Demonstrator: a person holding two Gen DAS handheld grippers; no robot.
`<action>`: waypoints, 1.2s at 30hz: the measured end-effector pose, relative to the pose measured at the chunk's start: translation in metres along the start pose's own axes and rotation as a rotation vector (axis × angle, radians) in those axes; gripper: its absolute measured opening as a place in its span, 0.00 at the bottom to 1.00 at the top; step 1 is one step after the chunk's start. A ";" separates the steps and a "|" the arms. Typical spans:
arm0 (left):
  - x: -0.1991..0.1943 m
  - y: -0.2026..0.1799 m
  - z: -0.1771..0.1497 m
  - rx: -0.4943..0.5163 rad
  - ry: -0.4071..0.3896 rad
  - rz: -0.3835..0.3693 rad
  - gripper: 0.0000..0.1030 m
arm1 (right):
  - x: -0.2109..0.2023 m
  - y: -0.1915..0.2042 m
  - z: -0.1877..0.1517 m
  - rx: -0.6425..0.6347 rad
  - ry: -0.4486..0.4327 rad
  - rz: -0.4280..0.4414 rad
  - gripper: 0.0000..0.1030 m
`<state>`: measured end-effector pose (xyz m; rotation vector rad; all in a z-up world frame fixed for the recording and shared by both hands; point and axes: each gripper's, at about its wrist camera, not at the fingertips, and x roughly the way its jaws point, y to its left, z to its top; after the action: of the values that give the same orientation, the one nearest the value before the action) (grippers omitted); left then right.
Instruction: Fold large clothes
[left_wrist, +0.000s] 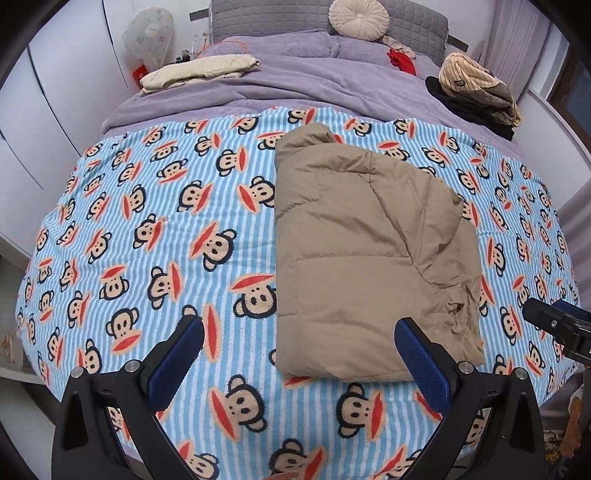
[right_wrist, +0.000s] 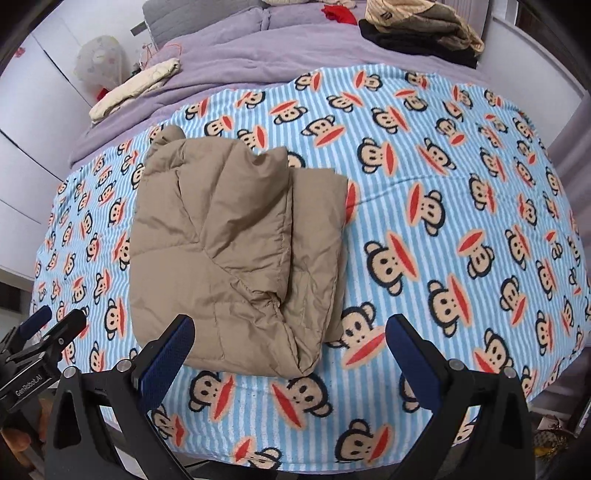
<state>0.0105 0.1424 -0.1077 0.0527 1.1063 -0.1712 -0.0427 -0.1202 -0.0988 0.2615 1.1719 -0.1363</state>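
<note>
Both the left gripper and right gripper are hovering released near the folded tan quilted puffer jacket — light, soft, slippery-looking — best pinched at its thick near hem.

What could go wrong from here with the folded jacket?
1. The jacket is puffy; its top flap looks loose and may spring open.
2. Both claws, left and right, are open and off it, so nothing pins the fold.
3. The blanket may drag if the jacket is slid.
</note>
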 end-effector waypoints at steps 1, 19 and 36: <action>-0.005 -0.003 0.000 -0.001 -0.009 0.012 1.00 | -0.005 0.000 0.001 -0.005 -0.012 -0.004 1.00; -0.061 -0.016 -0.006 -0.037 -0.099 0.082 1.00 | -0.056 -0.005 -0.002 -0.023 -0.139 0.004 1.00; -0.066 -0.015 -0.008 -0.040 -0.107 0.092 1.00 | -0.062 -0.008 -0.005 -0.025 -0.148 0.001 1.00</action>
<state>-0.0276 0.1358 -0.0520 0.0577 0.9980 -0.0682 -0.0728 -0.1285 -0.0440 0.2267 1.0263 -0.1376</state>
